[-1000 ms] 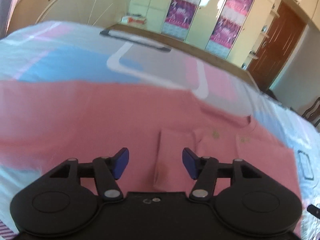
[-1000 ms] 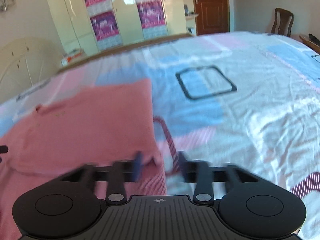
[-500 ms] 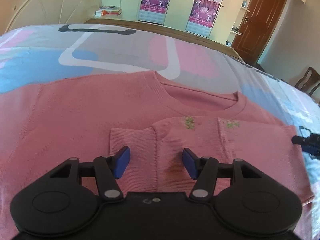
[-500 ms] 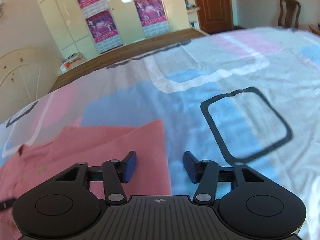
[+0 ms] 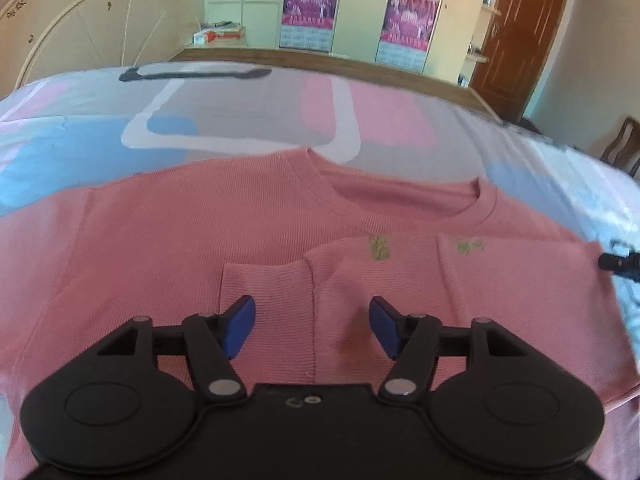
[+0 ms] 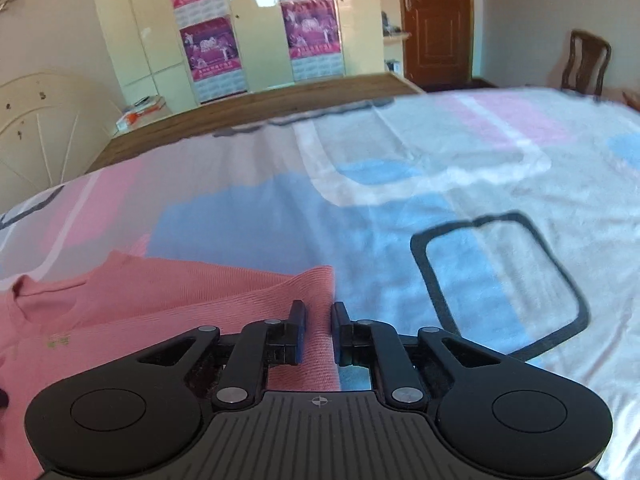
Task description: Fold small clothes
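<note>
A pink knit shirt [image 5: 180, 248] lies flat on the patterned bedsheet [image 5: 248, 120], collar [image 5: 404, 204] toward the far side. One sleeve [image 5: 272, 292] is folded in over the chest. My left gripper [image 5: 312, 308] hovers over that folded sleeve, its jaws opening and its blue pads clear of the cloth. My right gripper [image 6: 319, 306] sits at the shirt's [image 6: 168, 304] right edge. Its jaws are closing, nearly together, with the pink edge filling the gap between the pads. Its black tip [image 5: 620, 262] shows at the right edge of the left wrist view.
The bedsheet [image 6: 460, 184] spreads right of the shirt, printed with a black rounded square [image 6: 424, 264]. A wooden bed end [image 6: 248, 116] bounds the far side. Beyond stand cream wardrobes with posters [image 6: 208, 48], a brown door [image 6: 436, 20] and a chair [image 6: 588, 60].
The right gripper travelled up along the shirt's right side and its jaws narrowed onto that edge. The left gripper shifted over the folded sleeve and its jaws widened a little.
</note>
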`<move>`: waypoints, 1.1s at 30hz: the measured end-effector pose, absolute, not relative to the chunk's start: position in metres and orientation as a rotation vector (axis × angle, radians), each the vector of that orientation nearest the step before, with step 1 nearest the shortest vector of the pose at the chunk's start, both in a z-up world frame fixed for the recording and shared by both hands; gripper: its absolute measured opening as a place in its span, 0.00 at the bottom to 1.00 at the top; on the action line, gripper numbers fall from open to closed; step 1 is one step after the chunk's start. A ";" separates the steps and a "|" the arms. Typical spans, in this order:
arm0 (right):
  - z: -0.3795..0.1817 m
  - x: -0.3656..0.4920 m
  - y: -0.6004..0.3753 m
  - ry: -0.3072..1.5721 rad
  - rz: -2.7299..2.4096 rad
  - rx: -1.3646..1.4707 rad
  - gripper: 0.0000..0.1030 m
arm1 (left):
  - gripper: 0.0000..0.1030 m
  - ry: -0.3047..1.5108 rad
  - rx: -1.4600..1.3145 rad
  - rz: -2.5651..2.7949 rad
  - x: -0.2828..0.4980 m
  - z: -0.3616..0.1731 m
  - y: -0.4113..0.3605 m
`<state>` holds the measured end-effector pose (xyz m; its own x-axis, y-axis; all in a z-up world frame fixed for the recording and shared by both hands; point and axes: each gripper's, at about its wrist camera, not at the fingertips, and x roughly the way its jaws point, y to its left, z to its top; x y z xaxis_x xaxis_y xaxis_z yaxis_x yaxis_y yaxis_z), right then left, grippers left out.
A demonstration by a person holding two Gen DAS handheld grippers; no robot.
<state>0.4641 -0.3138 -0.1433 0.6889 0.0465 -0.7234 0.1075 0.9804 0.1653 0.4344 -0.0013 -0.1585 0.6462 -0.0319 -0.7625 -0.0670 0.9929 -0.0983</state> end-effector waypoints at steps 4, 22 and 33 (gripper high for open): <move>-0.128 0.444 -0.297 0.771 0.014 0.153 0.29 | 0.69 0.888 -0.122 0.031 0.430 -0.162 0.001; -0.147 0.379 -0.230 0.882 0.184 0.029 0.29 | 0.74 0.965 -0.087 0.076 0.400 -0.166 0.006; -0.121 0.362 -0.201 0.839 0.312 0.079 0.38 | 0.76 0.935 -0.189 0.139 0.360 -0.136 0.038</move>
<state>0.3616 -0.2005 -0.1208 0.6253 0.3031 -0.7191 -0.2410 0.9514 0.1915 0.3599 0.0382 -0.1363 0.5867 0.0363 -0.8090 -0.2001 0.9745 -0.1015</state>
